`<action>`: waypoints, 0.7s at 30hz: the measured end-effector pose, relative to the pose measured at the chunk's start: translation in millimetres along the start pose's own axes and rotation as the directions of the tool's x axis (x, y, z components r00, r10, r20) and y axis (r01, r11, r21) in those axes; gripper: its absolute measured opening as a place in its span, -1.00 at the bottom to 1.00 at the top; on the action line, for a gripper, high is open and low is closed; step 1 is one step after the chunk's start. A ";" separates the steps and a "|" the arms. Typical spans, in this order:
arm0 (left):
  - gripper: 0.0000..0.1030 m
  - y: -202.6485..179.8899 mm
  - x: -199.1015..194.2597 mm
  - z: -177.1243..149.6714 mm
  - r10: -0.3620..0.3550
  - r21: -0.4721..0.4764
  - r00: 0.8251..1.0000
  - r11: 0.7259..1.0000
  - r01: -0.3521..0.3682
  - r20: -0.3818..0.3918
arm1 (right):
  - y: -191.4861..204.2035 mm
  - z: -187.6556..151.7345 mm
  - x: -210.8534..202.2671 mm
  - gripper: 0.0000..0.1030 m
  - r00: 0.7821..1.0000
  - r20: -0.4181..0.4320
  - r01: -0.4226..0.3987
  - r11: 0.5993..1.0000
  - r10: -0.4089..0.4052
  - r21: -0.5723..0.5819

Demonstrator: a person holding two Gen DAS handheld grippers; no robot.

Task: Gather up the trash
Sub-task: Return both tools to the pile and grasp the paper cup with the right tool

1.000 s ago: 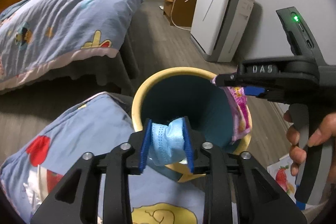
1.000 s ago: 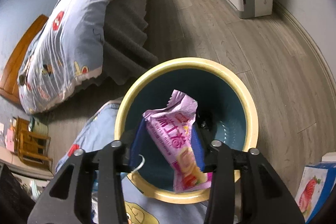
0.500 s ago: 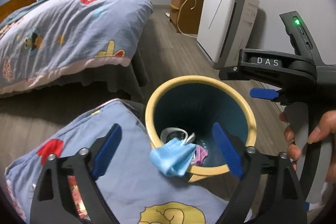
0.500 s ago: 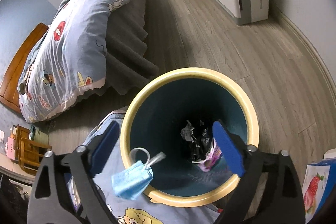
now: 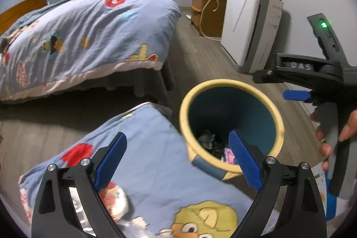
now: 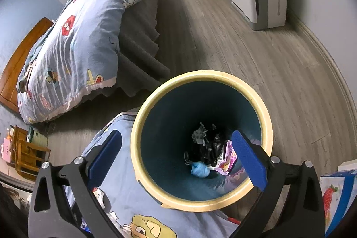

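Two pieces of trash already lie at the bottom of the bin: a crumpled blue face mask and a pink snack wrapper, both resting beside some dark crumpled rubbish. That part of the job looks done, judging by where they sit, well down inside the teal interior.

Both claws are empty. The left claw has its jaws spread wide with nothing between the blue pads; through the gap you see the cartoon-print quilt and the near rim of the bin. The right claw is opening, and nothing is between its pads either. It hangs directly above the bin mouth, so the mask and wrapper lie below it, apart from it, toward its right pad.

More seems left to collect. In the left wrist view a small packet with a red and white print lies on the quilt just by the left pad of the left claw, next to something silvery, perhaps foil; I cannot tell exactly what either is. The right wrist view shows a scrap in the same area beside that claw's left arm. A strawberry-printed box stands on the floor to the right of the bin; whether it counts as trash is unclear.
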State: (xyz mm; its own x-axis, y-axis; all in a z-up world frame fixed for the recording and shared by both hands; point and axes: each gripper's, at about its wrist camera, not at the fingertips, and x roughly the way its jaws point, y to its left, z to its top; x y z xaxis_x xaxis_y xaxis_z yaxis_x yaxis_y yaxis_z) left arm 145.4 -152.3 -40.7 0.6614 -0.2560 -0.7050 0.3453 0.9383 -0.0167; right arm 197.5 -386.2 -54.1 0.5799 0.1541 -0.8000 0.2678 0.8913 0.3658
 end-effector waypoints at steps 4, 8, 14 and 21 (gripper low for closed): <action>0.81 17.7 -16.9 -5.0 0.021 -0.031 1.000 0.999 -0.021 0.003 | 13.4 -8.1 -8.6 0.89 1.000 -0.005 -0.007 1.000 0.006 -0.018; 0.82 37.5 -37.2 -11.3 0.057 -0.038 0.998 0.998 -0.057 0.013 | 33.5 -18.7 -17.8 0.89 1.000 -0.007 -0.024 0.998 0.024 -0.050; 0.83 84.7 -65.0 -25.7 0.125 -0.086 0.992 0.989 -0.124 0.012 | 71.1 -40.5 -24.5 0.89 0.997 -0.030 -0.077 0.995 0.075 -0.064; 0.83 152.9 -95.8 -55.3 0.209 -0.166 0.978 0.964 -0.208 -0.012 | 125.4 -73.6 -18.5 0.89 0.992 -0.081 -0.111 0.985 0.102 -0.128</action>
State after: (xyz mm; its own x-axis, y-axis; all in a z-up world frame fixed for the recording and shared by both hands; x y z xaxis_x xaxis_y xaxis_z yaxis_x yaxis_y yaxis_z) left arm 98.0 28.6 -15.0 0.7111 -0.0515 -0.7012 0.0850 0.9963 0.0130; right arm 163.8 -245.9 -28.5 0.5401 0.2777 -0.7945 0.1007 0.9159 0.3886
